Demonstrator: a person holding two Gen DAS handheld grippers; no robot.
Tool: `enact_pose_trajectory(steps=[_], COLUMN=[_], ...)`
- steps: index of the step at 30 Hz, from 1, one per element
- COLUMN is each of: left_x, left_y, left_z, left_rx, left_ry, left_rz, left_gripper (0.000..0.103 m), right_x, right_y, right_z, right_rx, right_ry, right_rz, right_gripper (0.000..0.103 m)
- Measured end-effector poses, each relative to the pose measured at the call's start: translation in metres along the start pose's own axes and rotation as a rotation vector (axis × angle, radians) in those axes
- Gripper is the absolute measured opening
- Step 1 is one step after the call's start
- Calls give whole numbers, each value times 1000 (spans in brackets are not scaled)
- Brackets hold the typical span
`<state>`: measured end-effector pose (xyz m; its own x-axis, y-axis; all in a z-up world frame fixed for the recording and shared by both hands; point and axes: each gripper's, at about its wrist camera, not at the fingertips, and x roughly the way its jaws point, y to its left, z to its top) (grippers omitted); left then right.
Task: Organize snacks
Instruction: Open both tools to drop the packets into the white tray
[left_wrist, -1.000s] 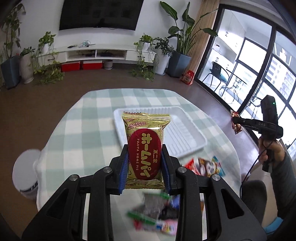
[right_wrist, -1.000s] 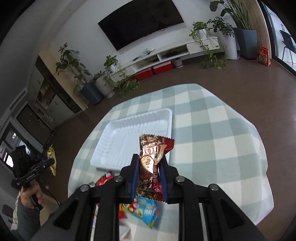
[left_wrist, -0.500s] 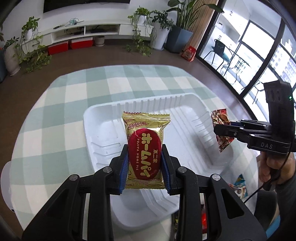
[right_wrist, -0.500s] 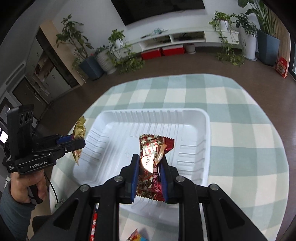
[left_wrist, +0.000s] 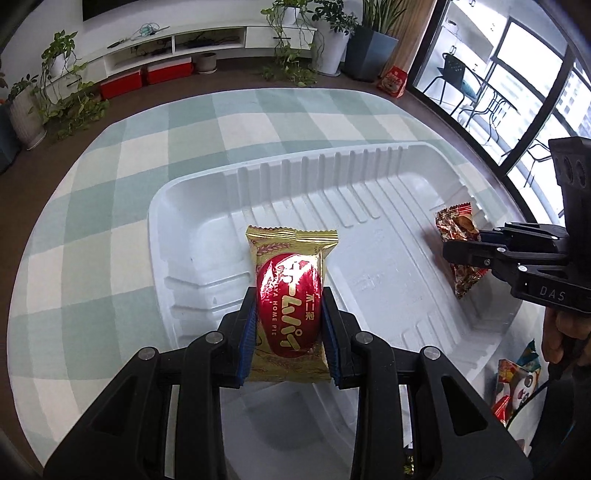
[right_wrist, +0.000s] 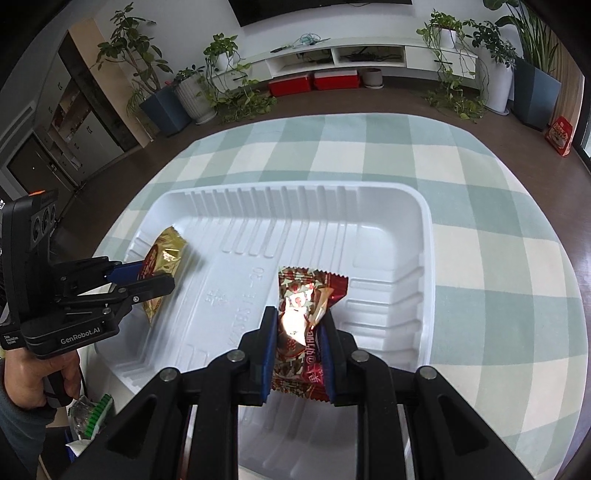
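Left hand-held gripper clamps a gold-and-red Home Pie packet; right hand-held gripper clamps a dark red snack packet. Both hang over the white tray, the dark red packet at its 3 o'clock side.

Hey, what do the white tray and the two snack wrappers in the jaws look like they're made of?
White tray: thin moulded plastic, probably; semi-matte, with ribbed walls and embossed lettering on its floor.
Gold and red pie wrapper: glossy metallised film, judging by the bright glare and crimped, serrated end.
Dark red snack wrapper: shiny crinkled foil-like film with a strong hotspot; foil or plastic, can't tell.
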<state>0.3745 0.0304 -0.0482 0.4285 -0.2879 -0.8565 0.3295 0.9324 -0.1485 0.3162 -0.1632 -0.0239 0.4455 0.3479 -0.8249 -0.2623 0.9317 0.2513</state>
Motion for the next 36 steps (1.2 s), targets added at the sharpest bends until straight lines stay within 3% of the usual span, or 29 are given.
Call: enact_pose_trajectory(steps=[8, 10, 14, 19, 21, 25, 29, 30, 32, 33, 36], left_x=[0, -2, -8, -37, -52, -98, -157, -171, -200, -213, -237], left_y=[0, 1, 3, 3, 3, 3, -3, -7, -15, -18, -20], left_z=[1, 1, 0, -3, -5, -16, -40, -48, -70, -80, -109], left_rx=[-1, -3, -14, -24, -25, -43, -46, -30, -28, -45, -136], left_ry=[-18, -19, -25, -93, -124, -225, -386, -428, -533, -558, -495], left_rz=[14, 17, 13, 37, 48, 36, 12, 7, 3, -6, 1], left_gripper=[30, 30, 30, 33, 58, 65, 101, 103, 103, 103, 103], right_x=[6, 6, 0, -23, -41, -85, -155, -174, -209, -218, -227], right_y=[0, 0, -7, -9, -7, -2, 11, 12, 16, 19, 27], right_z=[-4, -4, -6, -3, 0, 5, -13, -22, -49, -58, -80], right_rx=[-9, -11, 21, 25, 27, 18, -20, -26, -37, -44, -66], right_ry=[11, 8, -13, -83, -123, -197, -391, -468, -636, -670, -562], right_rz=[-15, -21, -21, -26, -49, -72, -22, 13, 94, 123, 179], right_gripper=[28, 35, 59, 70, 80, 89, 91, 101, 103, 103, 103])
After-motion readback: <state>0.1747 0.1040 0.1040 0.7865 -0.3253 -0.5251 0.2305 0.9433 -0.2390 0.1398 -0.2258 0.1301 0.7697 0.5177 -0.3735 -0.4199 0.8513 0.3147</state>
